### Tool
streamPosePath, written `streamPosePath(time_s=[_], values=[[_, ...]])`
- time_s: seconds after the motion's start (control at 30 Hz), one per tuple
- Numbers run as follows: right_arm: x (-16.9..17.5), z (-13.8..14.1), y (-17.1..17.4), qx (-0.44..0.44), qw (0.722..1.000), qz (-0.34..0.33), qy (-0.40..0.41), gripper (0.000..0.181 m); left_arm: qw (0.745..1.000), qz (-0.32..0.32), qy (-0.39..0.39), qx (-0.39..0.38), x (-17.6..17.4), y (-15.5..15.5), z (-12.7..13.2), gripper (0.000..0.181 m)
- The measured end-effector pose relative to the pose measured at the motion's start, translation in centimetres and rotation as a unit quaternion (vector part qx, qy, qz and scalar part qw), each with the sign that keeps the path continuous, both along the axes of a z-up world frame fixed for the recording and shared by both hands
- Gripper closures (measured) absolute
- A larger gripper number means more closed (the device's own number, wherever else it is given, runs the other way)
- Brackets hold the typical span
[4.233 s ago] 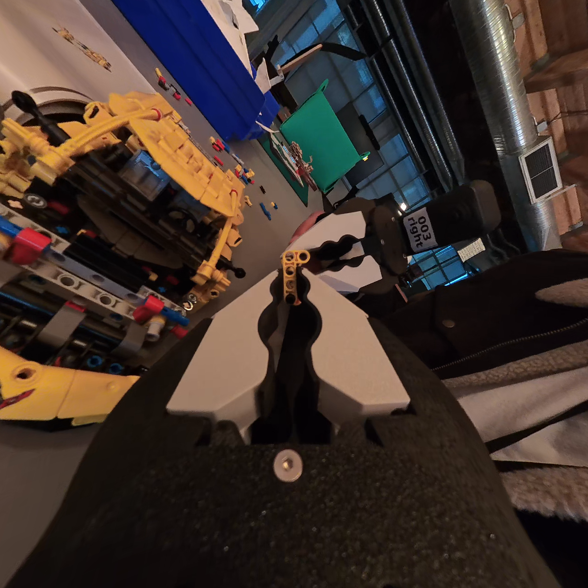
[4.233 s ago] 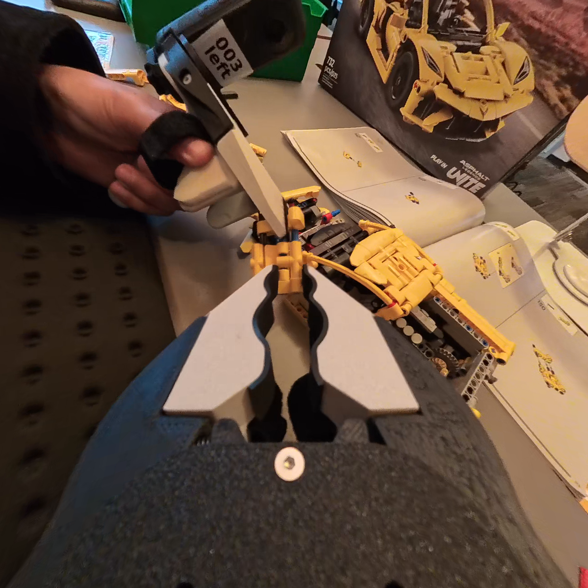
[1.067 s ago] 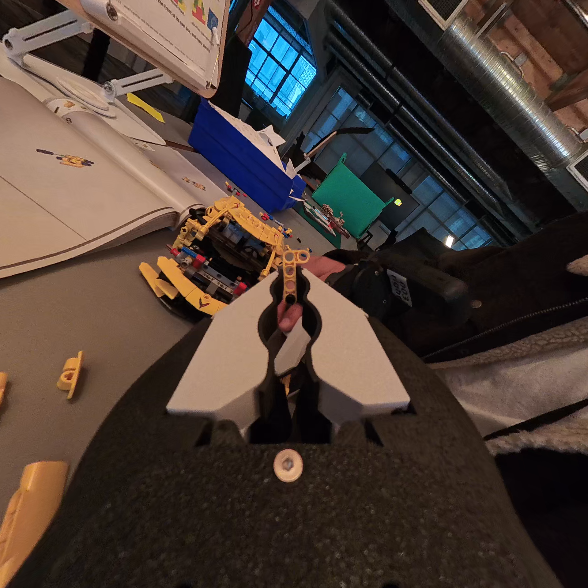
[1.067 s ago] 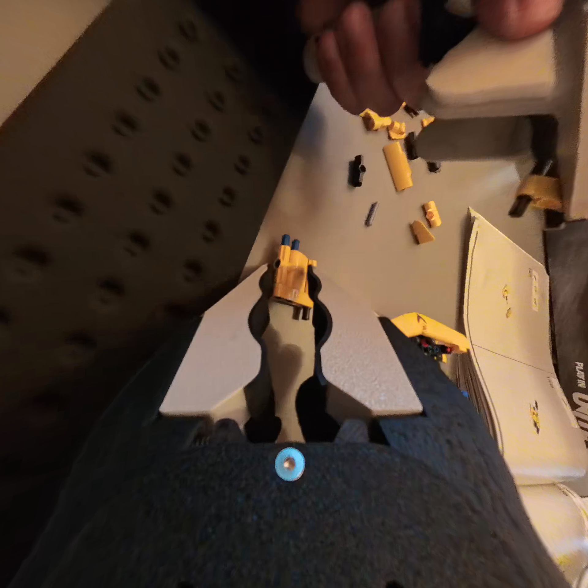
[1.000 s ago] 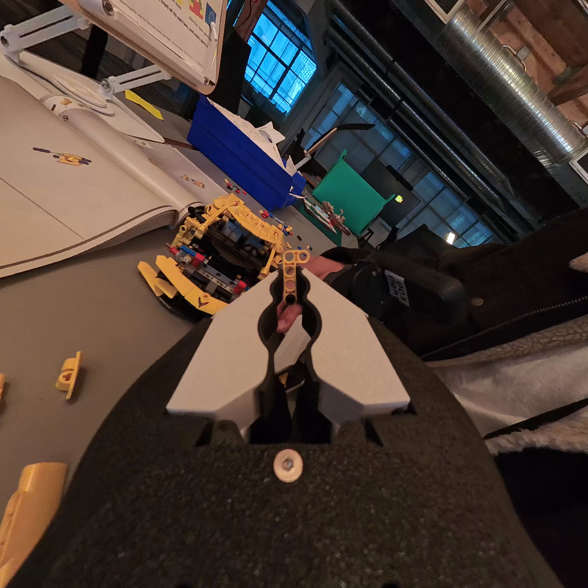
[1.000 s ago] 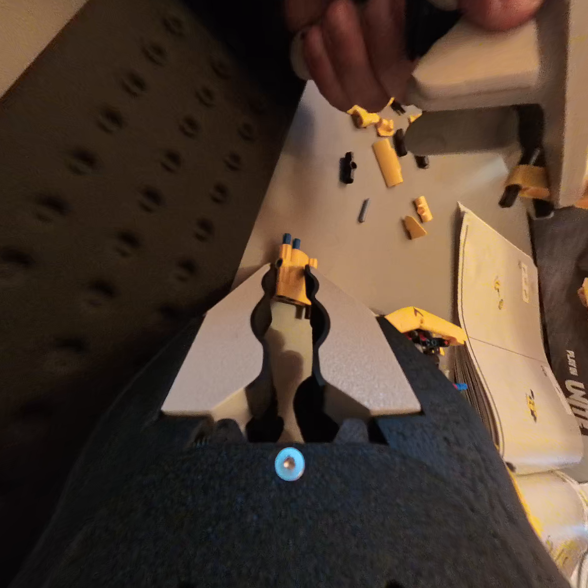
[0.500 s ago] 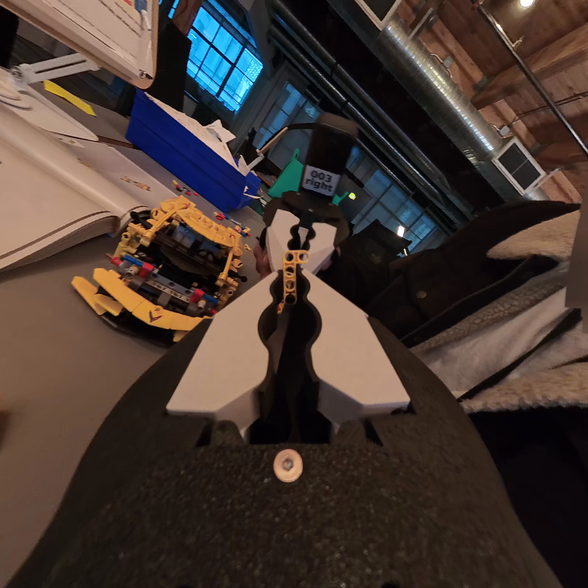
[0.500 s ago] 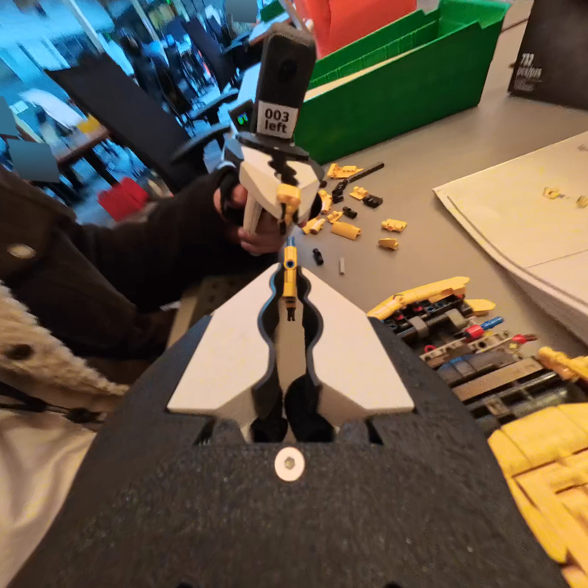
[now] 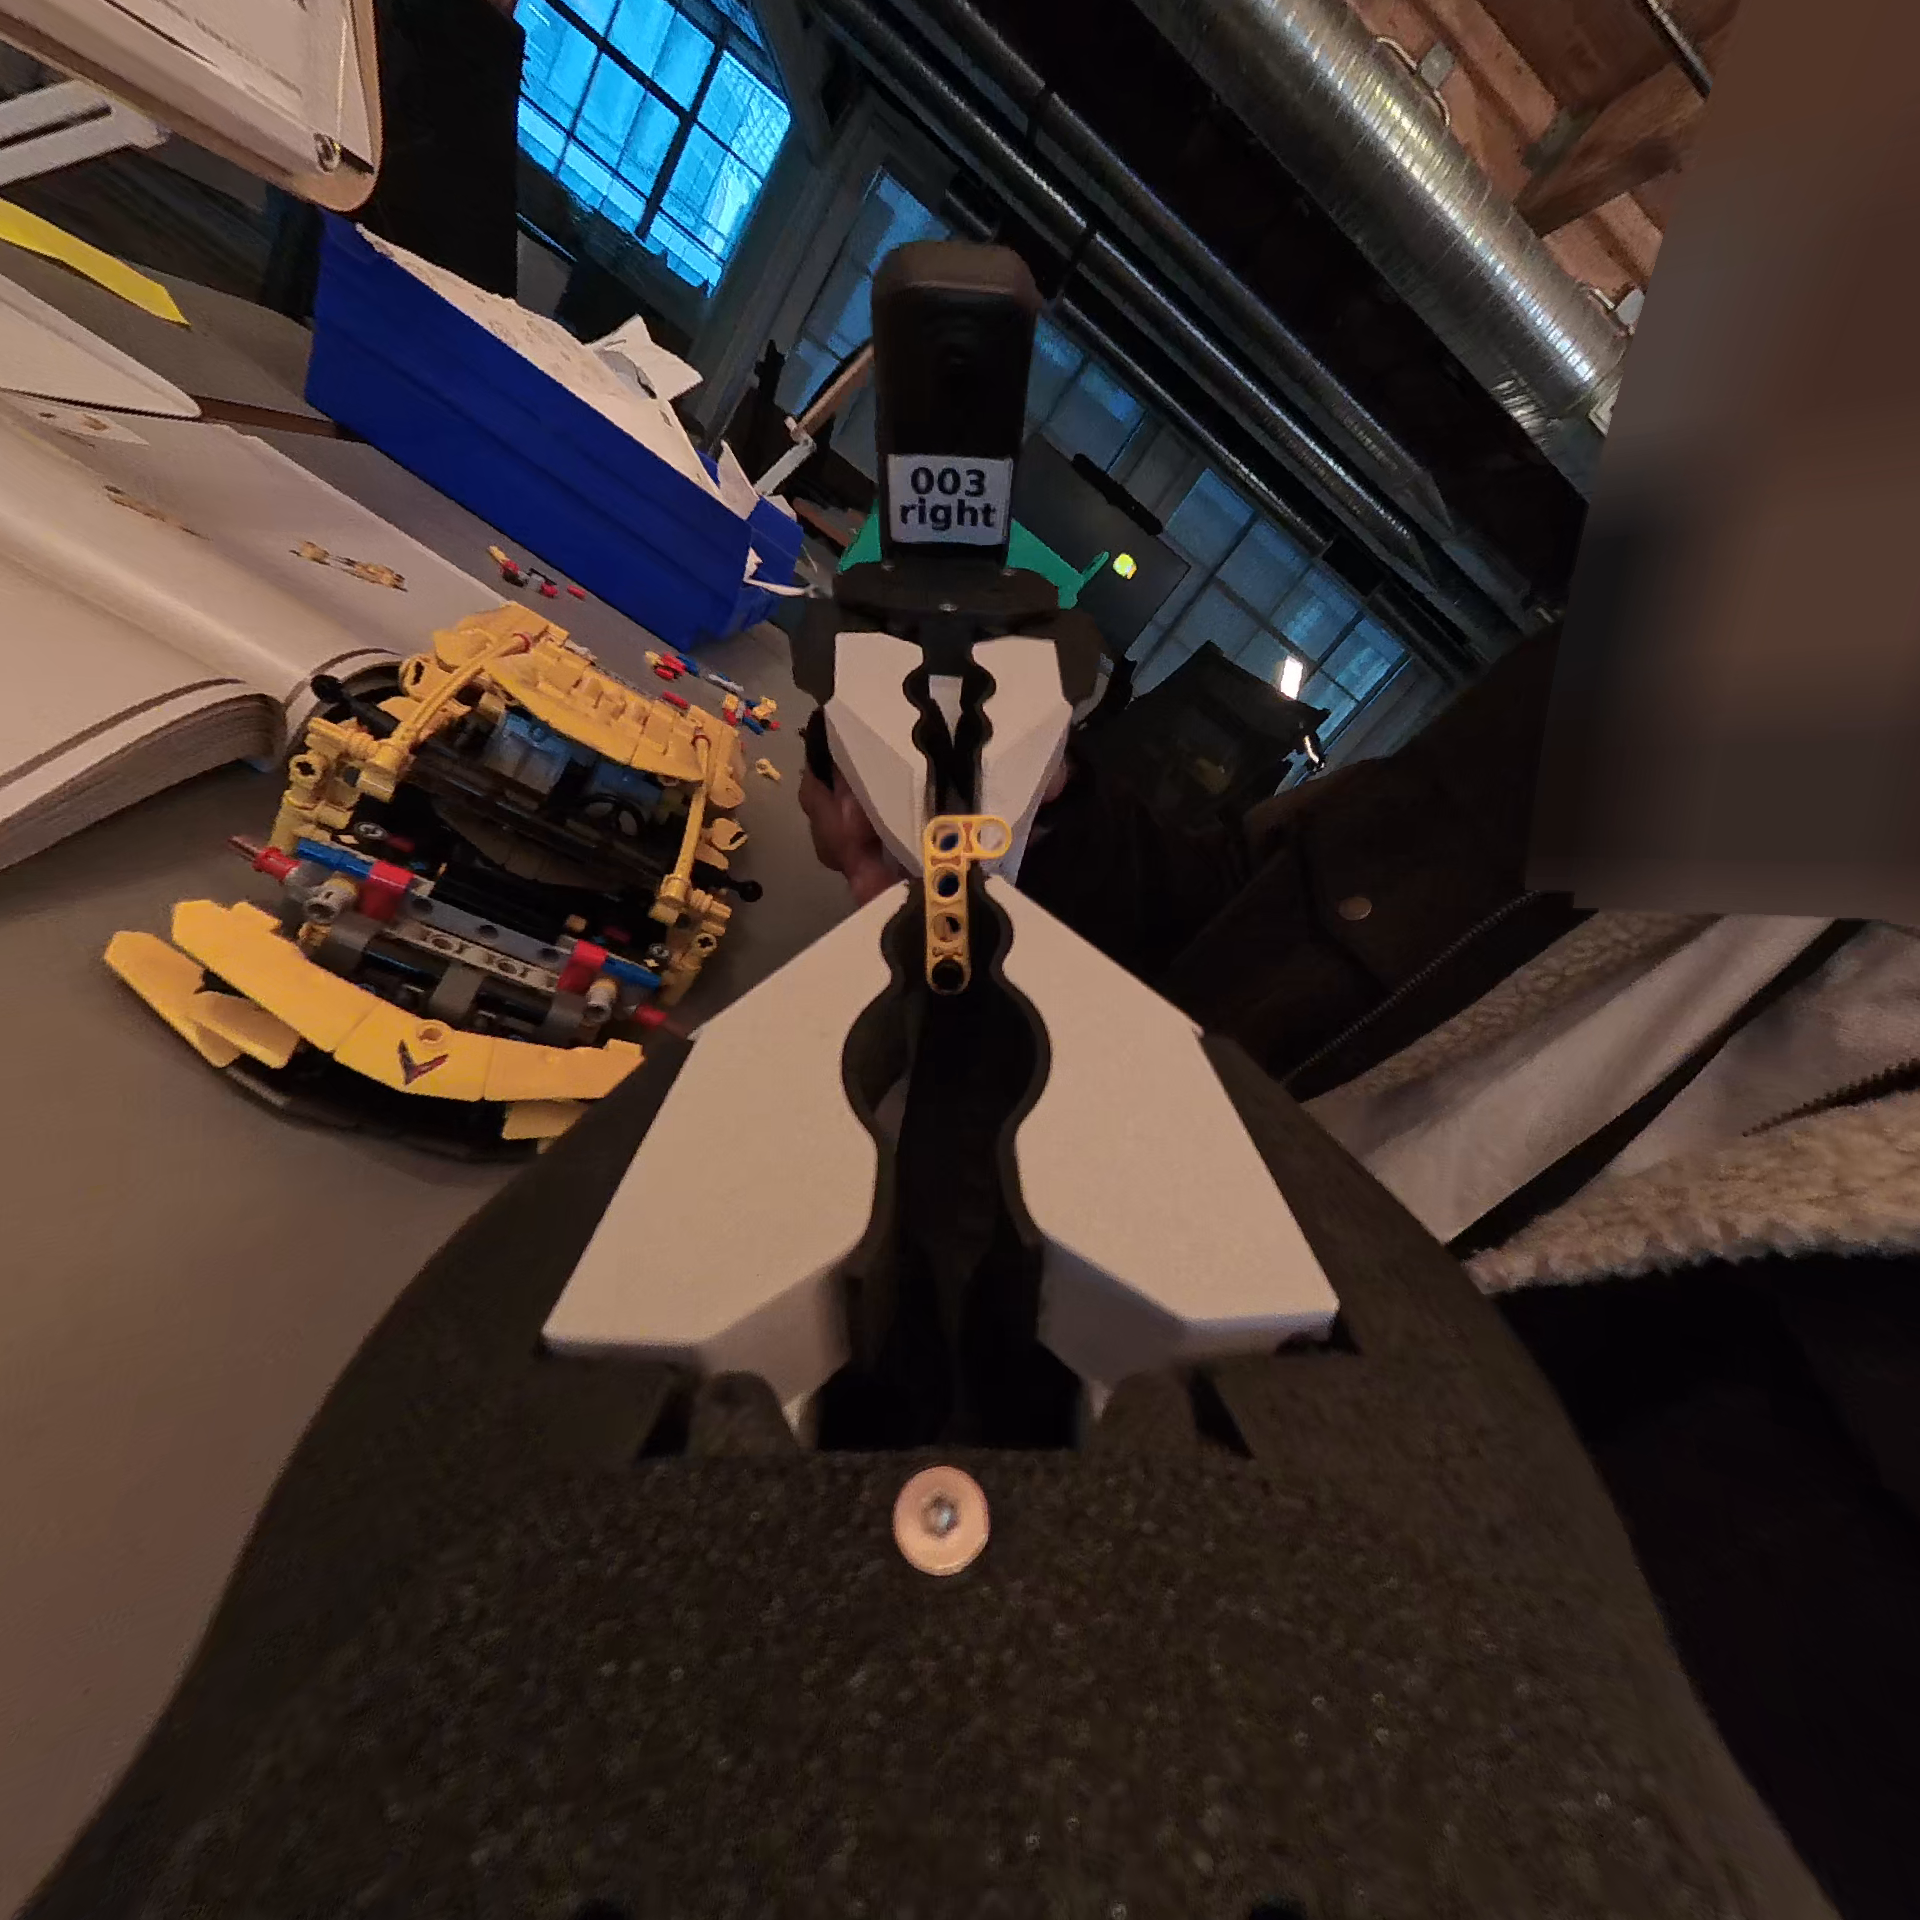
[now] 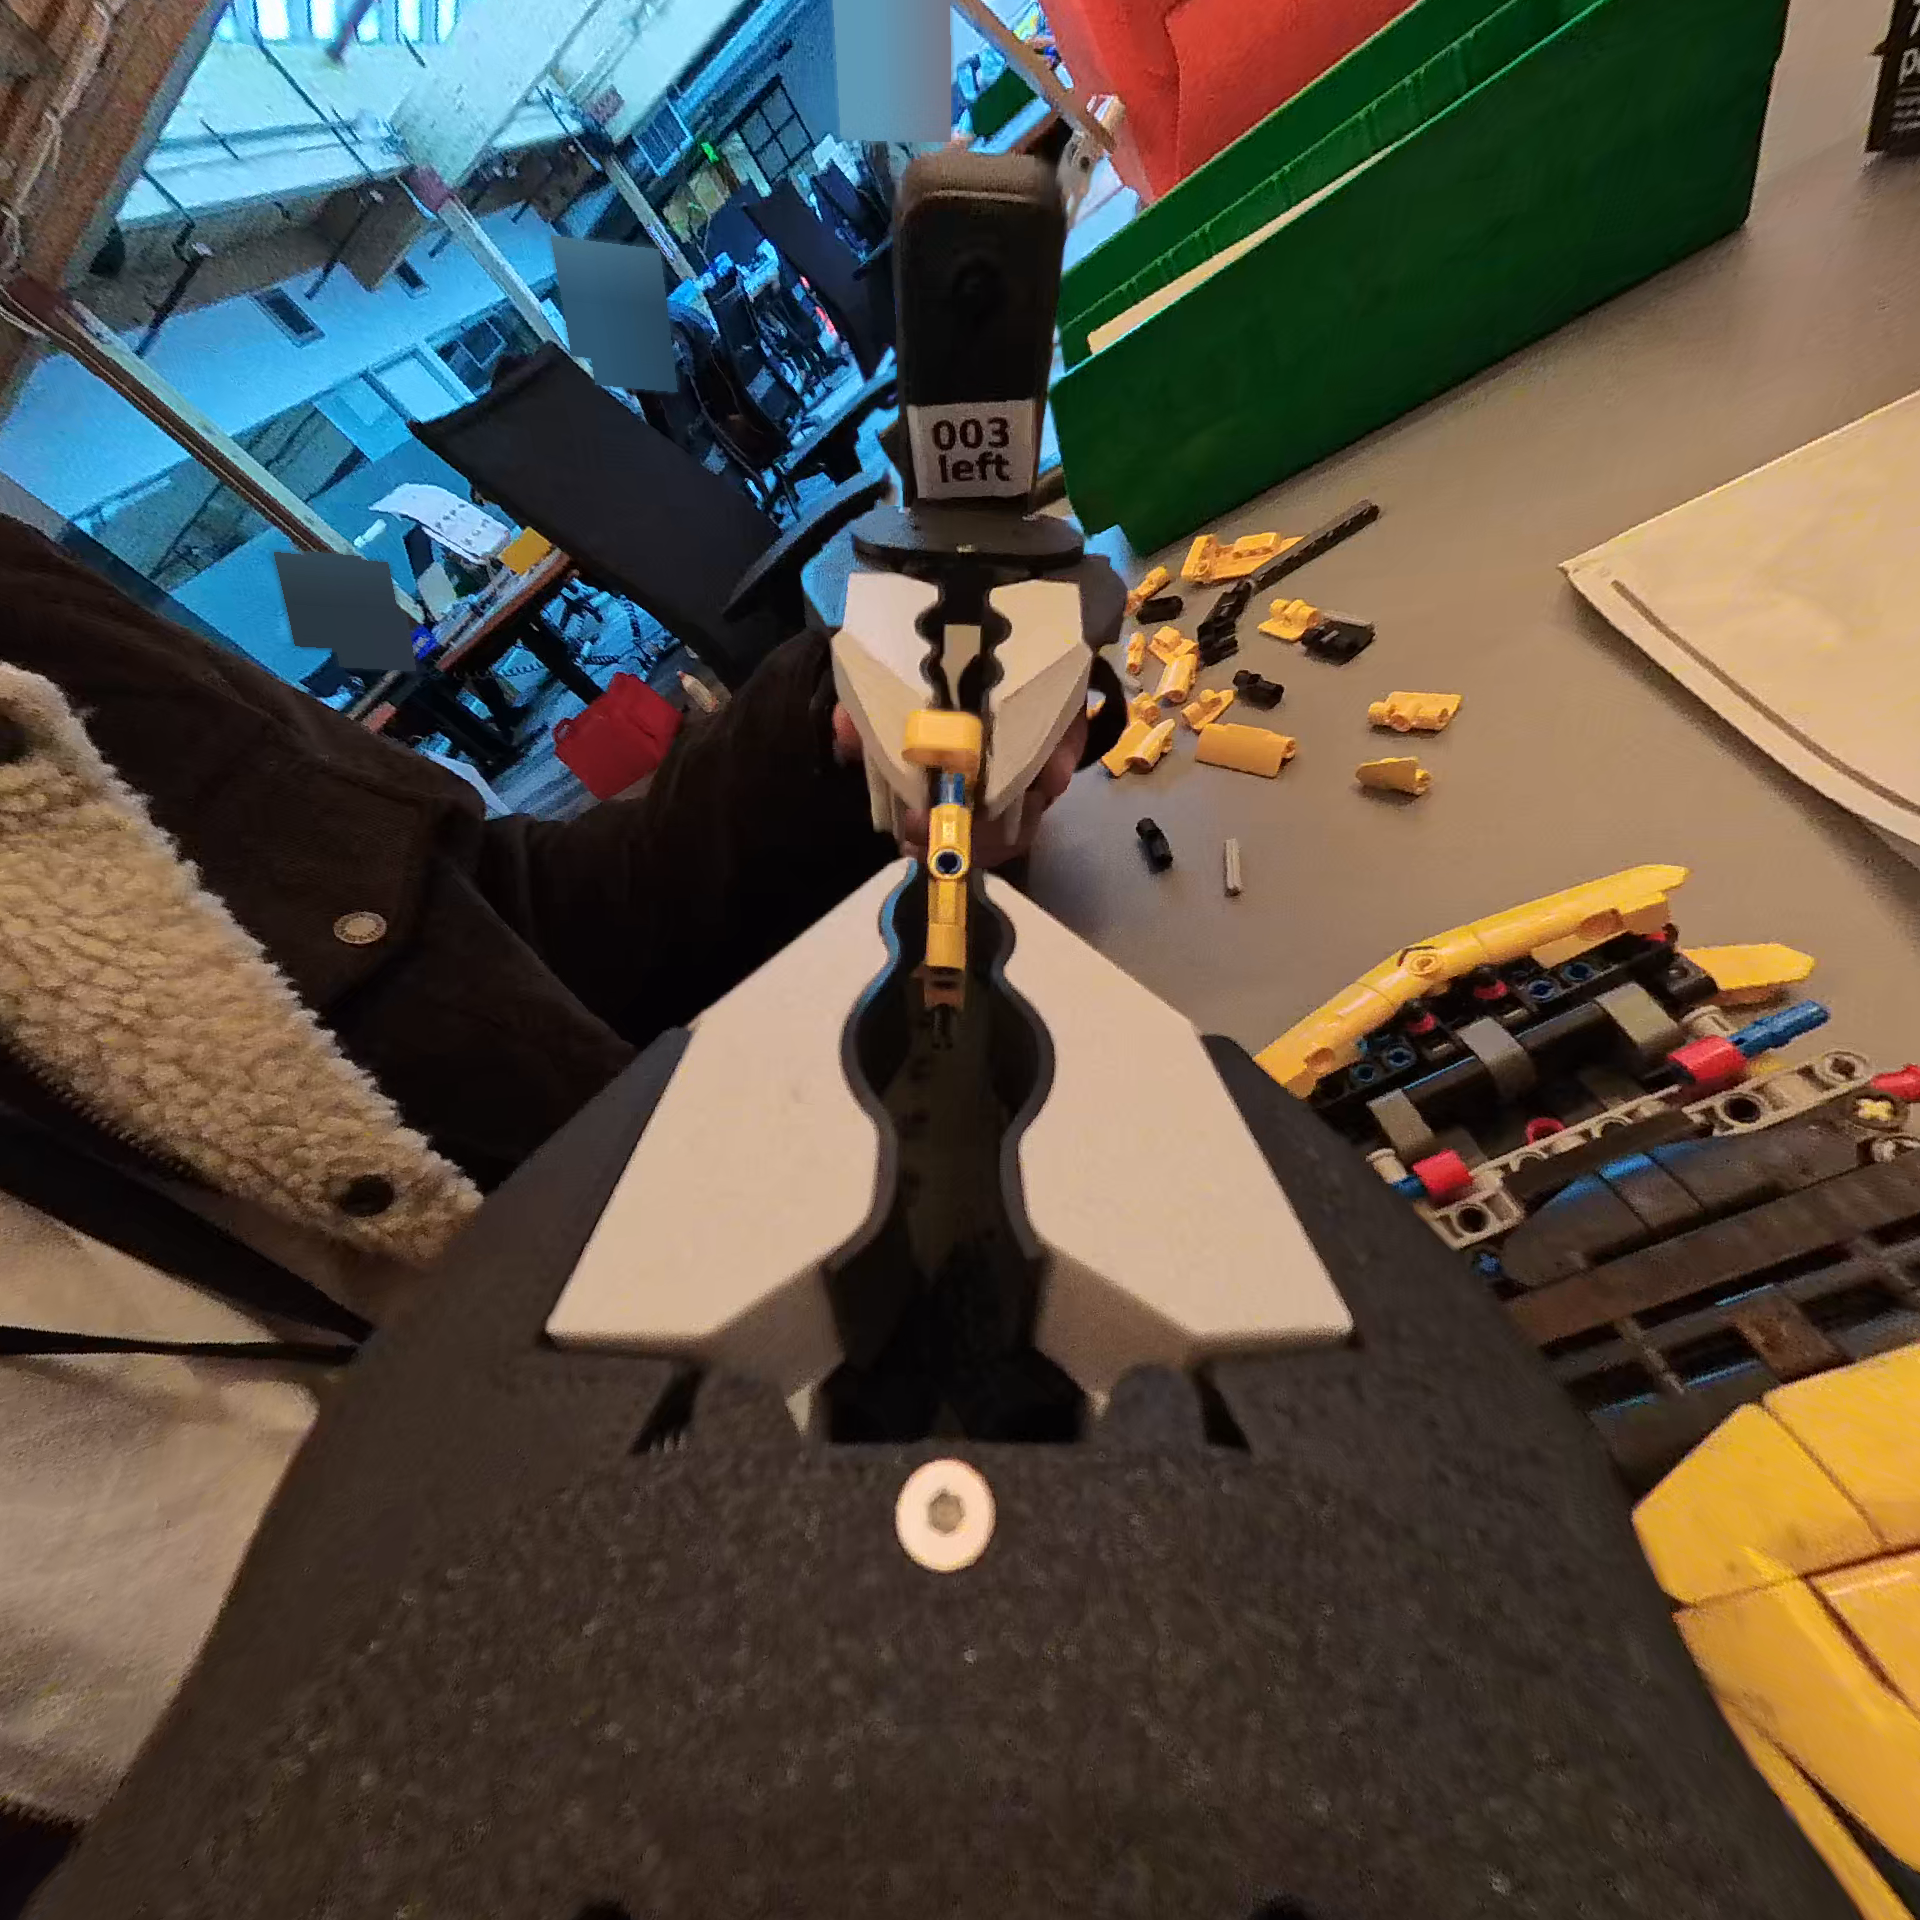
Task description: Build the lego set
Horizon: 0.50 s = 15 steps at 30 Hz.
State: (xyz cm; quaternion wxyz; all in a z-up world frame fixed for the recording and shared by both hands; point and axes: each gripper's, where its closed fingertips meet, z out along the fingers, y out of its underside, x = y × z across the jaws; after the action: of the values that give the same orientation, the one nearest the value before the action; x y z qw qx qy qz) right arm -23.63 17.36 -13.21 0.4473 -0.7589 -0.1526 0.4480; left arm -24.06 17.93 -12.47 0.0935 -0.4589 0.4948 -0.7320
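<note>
A yellow L-shaped liftarm [image 9: 951, 899] is clamped by its lower end in the left hand-held gripper [image 9: 948, 935], its holed top left free. Facing it tip to tip, the right hand-held gripper [image 10: 945, 925] is closed on a small yellow sub-assembly [image 10: 948, 894] whose blue pins [image 10: 948, 792] point at the liftarm. Both pieces are judged light, rigid and slippery, so they are best pinched on flat faces. The half-built yellow car [image 9: 468, 862] is left standing on the worktop [image 9: 156, 1299], beside loose parts [image 10: 1242, 743].
</note>
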Motion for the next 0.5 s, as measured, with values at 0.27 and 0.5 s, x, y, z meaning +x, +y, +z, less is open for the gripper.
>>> streamPosePath(time_s=[0.27, 0.5], values=[[0.10, -0.31, -0.17, -0.015, 1.000, 0.005, 0.005, 0.176, 1.000, -0.006, 0.008, 0.011, 0.19, -0.37, -0.50, 0.174], [0.19, -0.46, -0.14, -0.023, 1.000, 0.003, 0.010, 0.176, 1.000, -0.006, 0.012, -0.003, 0.33, -0.33, -0.55, 0.174]])
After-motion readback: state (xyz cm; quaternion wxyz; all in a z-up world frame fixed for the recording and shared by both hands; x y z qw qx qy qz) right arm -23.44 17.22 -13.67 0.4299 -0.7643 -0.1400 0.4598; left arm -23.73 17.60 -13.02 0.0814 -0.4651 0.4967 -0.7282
